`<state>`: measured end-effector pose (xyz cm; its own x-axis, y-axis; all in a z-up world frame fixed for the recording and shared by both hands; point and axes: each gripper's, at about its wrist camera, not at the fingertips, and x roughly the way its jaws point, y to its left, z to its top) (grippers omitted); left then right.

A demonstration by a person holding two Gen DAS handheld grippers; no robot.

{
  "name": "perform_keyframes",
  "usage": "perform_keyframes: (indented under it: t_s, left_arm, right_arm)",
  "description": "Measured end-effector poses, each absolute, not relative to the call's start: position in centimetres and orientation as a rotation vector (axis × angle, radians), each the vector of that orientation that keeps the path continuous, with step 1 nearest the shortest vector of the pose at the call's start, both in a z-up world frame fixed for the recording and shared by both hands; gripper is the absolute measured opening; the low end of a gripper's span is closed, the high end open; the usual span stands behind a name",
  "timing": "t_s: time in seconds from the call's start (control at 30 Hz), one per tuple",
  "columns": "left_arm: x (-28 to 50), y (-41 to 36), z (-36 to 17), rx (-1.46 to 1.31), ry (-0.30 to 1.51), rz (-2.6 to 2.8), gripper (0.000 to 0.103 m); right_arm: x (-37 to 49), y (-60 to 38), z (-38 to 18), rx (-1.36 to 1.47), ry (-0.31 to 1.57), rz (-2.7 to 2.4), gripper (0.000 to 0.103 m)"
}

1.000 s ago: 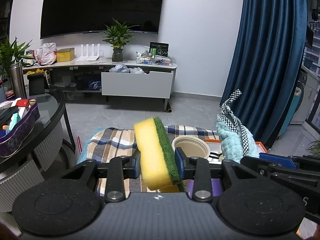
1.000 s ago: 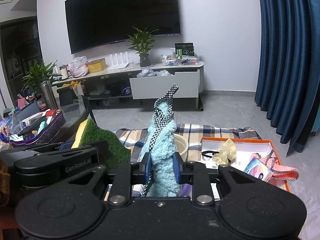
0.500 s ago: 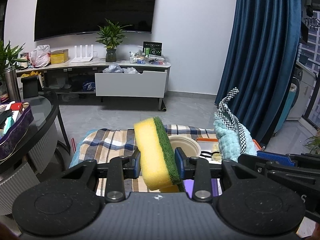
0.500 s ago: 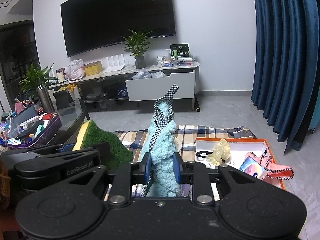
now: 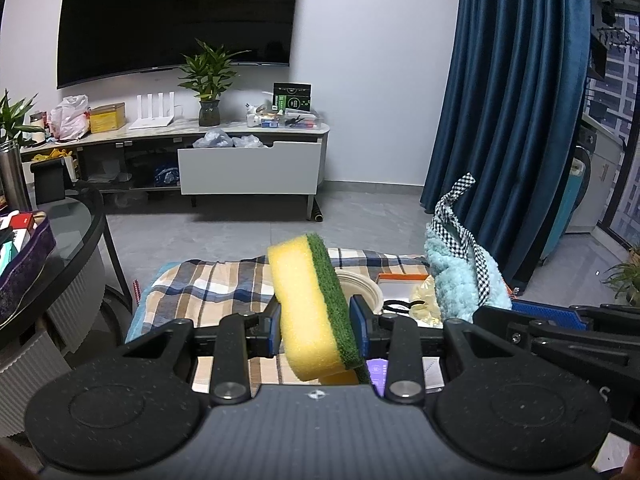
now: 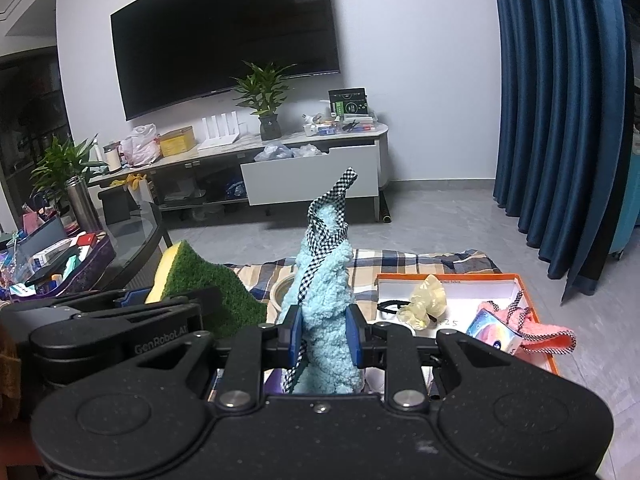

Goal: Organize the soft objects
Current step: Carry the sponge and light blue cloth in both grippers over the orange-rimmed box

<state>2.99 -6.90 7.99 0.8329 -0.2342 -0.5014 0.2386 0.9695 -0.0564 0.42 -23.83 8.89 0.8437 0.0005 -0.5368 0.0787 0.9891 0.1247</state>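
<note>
Change since a second ago: none in either grip. The left gripper (image 5: 316,330) still clamps the sponge (image 5: 310,304) at the same spot, the right gripper (image 6: 323,340) still clamps the cloth (image 6: 326,312); only the room behind has slid a little in both views.

Sponge: yellow foam with a green scouring face. Held in the air above the plaid blanket (image 5: 208,284), pads pressing on its two broad faces, jaws part closed to its thickness. Long axis near upright, top leaning slightly left in the left view; green face turned right, toward the other gripper.

Cloth: fluffy light-blue, with a black-and-white checked strip (image 6: 334,200). Held in the air just right of the sponge, jaws part closed and squeezing its lower part. Long axis upright, tapering to the strip, whose tip points up and slightly right.

Below: orange tray (image 6: 528,280) on the floor beside the blanket, with a pink cloth (image 6: 540,332) hanging over its edge.
</note>
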Motion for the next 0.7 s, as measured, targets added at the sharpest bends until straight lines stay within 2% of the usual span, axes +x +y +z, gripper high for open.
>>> perform_keyframes:
  t_s: [0.7]
  left_arm:
    - [2.9, -8.6, 7.8, 0.038, 0.531, -0.3, 0.035]
  right_arm:
    - [0.0, -24.2, 8.9, 0.17, 0.559, -0.103, 0.029]
